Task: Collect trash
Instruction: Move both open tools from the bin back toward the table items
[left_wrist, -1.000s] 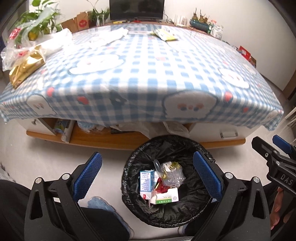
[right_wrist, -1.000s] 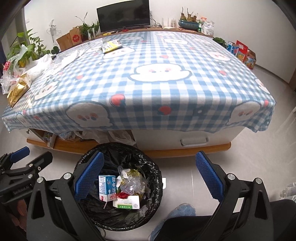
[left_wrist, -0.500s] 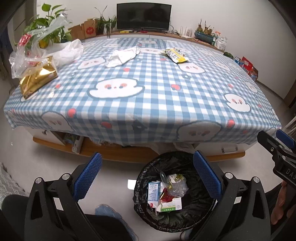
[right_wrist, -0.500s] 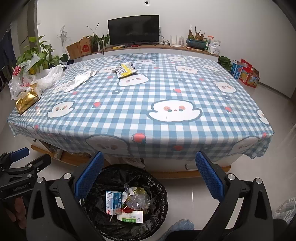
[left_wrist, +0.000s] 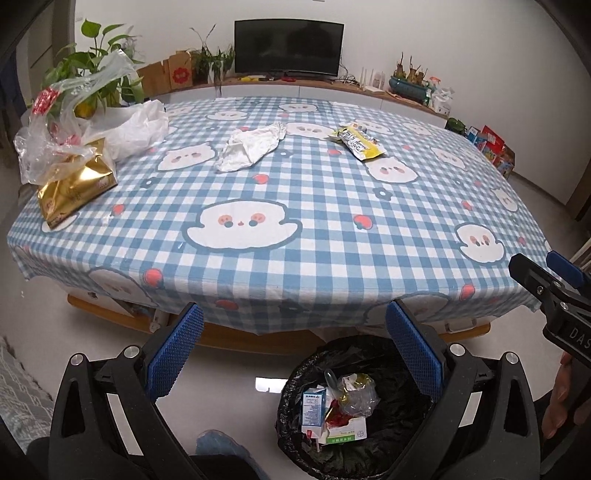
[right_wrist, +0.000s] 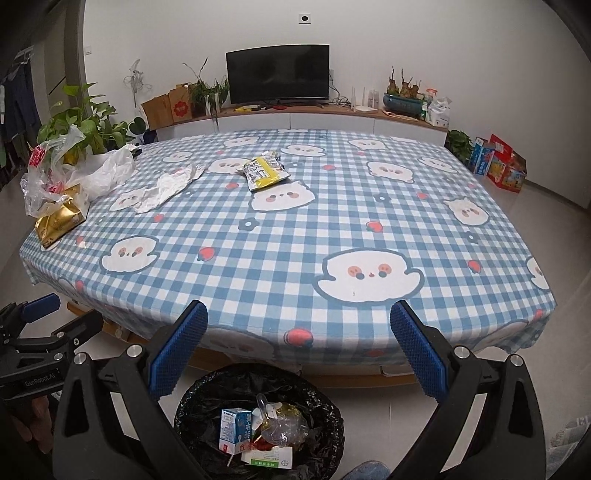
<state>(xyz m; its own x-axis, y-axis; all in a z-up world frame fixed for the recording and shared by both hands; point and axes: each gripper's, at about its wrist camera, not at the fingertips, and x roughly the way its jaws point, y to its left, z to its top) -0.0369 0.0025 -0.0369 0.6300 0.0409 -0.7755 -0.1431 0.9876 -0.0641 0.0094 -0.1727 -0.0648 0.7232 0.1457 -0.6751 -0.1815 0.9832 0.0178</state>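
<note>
Left tongs: lower centre of the left view, spread wide, holding nothing. Right tongs: lower centre of the right view, likewise agape and empty.

Bin: black-lined, on the floor at the bottom of both frames, just below the surface edge; holds a milk carton, a flat box and crumpled plastic.

Surface: blue check cloth with white cartoon faces.

Remaining trash, upper part of frame: crumpled white paper, left of centre; yellow snack wrapper, just right of it. Both lie well apart from the tongs.

Upper left edge: gold pouch under clear bags.

Handling note: likely next step is a long reach; approach the flat wrapper low, pinching a raised edge.
</note>
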